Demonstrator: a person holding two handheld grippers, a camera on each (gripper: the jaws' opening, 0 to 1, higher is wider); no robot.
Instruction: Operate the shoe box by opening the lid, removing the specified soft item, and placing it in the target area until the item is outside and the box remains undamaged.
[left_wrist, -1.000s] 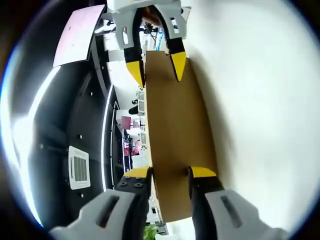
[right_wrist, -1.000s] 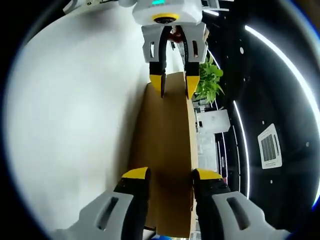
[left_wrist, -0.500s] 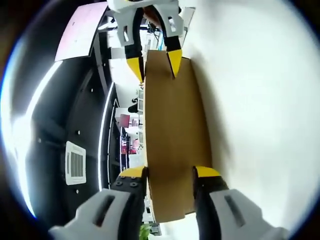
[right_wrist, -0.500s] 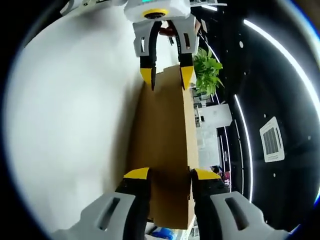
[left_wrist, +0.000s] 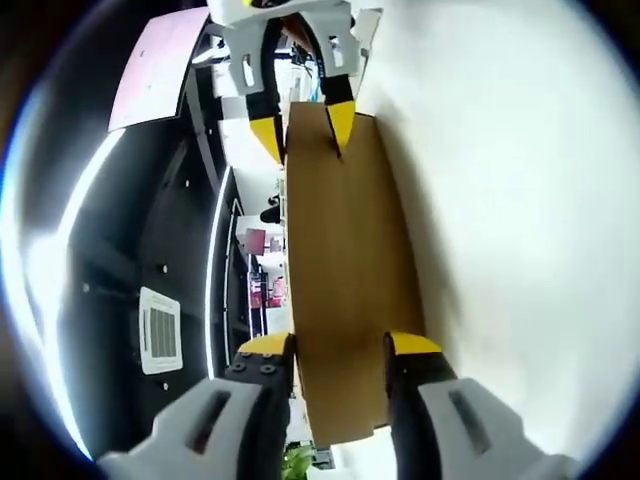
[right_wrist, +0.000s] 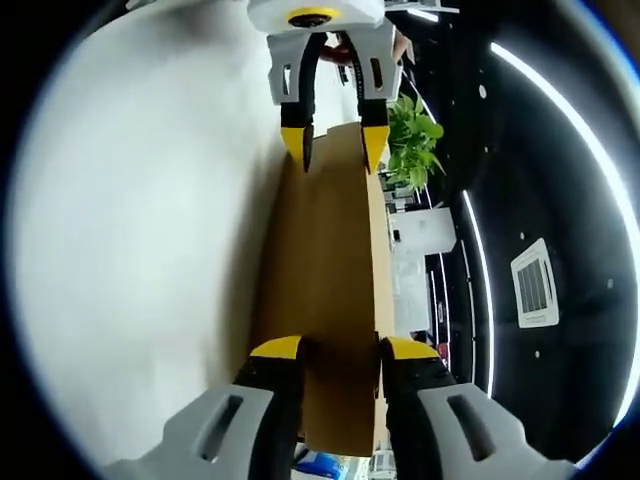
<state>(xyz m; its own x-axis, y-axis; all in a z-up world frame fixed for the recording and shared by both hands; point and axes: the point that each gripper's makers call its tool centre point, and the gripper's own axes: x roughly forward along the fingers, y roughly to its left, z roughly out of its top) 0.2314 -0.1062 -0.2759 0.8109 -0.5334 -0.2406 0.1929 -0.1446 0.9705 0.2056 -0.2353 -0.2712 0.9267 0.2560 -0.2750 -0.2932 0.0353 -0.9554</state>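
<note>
A long brown cardboard lid (left_wrist: 340, 250) hangs in the air, held at both ends. My left gripper (left_wrist: 338, 345) is shut on its near end, with the yellow-tipped jaws pressed against both sides of the board. At the far end my right gripper (left_wrist: 302, 128) clamps it the same way. In the right gripper view the lid (right_wrist: 325, 250) runs from my right gripper (right_wrist: 340, 348) up to the left gripper (right_wrist: 333, 142). The soft item and the box body are hidden.
A broad white surface (left_wrist: 520, 220) lies along one side of the lid. On the other side is a black ceiling with light strips (left_wrist: 215, 270) and a square vent (left_wrist: 160, 325). A green plant (right_wrist: 415, 140) and a pink panel (left_wrist: 150, 65) stand further off.
Both views have rolled and shifted slightly. The lid sits a little deeper between the near jaws than a second ago. Both grips are unchanged.
</note>
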